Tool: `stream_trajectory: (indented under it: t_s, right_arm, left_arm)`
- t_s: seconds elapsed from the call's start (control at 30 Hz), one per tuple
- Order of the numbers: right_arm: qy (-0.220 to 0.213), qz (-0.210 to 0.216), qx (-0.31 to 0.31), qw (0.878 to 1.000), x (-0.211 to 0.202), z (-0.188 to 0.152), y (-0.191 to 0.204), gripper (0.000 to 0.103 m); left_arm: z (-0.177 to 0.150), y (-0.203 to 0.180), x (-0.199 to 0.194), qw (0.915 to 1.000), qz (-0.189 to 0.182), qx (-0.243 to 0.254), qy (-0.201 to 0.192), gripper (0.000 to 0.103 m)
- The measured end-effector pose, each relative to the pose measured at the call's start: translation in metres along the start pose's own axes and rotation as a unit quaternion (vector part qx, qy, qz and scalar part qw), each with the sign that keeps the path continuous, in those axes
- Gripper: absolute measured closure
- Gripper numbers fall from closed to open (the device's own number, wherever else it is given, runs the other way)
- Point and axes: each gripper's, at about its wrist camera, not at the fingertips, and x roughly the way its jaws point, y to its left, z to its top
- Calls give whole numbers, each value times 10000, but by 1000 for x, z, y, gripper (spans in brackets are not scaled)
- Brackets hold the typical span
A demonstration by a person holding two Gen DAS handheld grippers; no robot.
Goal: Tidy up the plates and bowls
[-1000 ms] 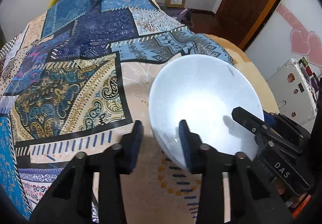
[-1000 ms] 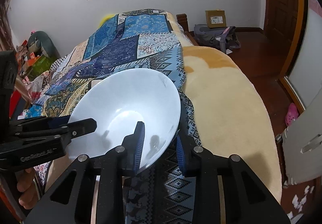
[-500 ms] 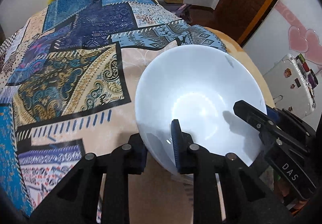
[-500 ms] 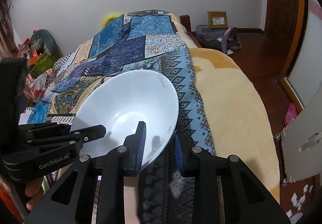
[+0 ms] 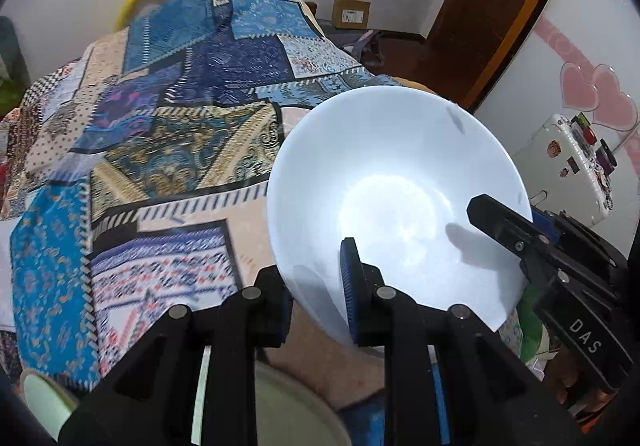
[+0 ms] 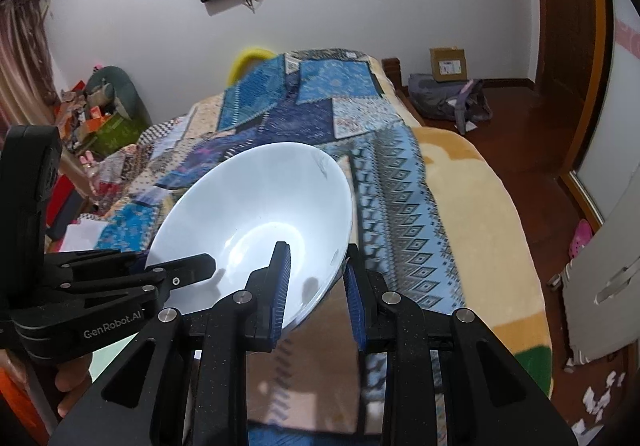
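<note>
Both tongs clamp one white bowl [image 5: 392, 181]; left tongs [image 5: 316, 286] pinch its near rim, right tongs [image 6: 316, 286] its opposite edge, above the patterned bed [image 5: 168, 133].

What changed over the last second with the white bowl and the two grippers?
The left gripper closed onto the white bowl rim, and both grippers lifted it off the patchwork bedspread, tilted. The right gripper kept its grip on the opposite rim.

we've got two fisheye wrist cams, each peering down along its own jaws, super close on the white bowl [image 5: 384, 181], left cam facing the bed [image 5: 160, 149] and door side, right cam facing the wall, both sharing bowl and bed
</note>
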Motion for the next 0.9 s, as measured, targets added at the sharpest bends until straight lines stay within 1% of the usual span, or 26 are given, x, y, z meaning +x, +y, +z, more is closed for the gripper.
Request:
stream_trajectory:
  t_s: [0.17, 0.43, 0.63, 0.9]
  right_arm:
    - [-91, 91, -81, 9999, -15, -4, 21, 79]
    - [-203, 223, -146, 9994, -27, -13, 56, 79]
    - [-223, 369, -242, 9988, -32, -25, 89, 79]
    - [-177, 571, -487, 9970, -30, -39, 133, 79]
  left_arm:
    - [-15, 8, -34, 9998, 38, -44, -171, 82]
    - [-39, 31, -75, 9989, 67, -251, -378, 82]
    - [-62, 57, -102, 9979, 114, -406, -484, 82]
    - [-97, 102, -134, 9948, 234, -739, -659, 82]
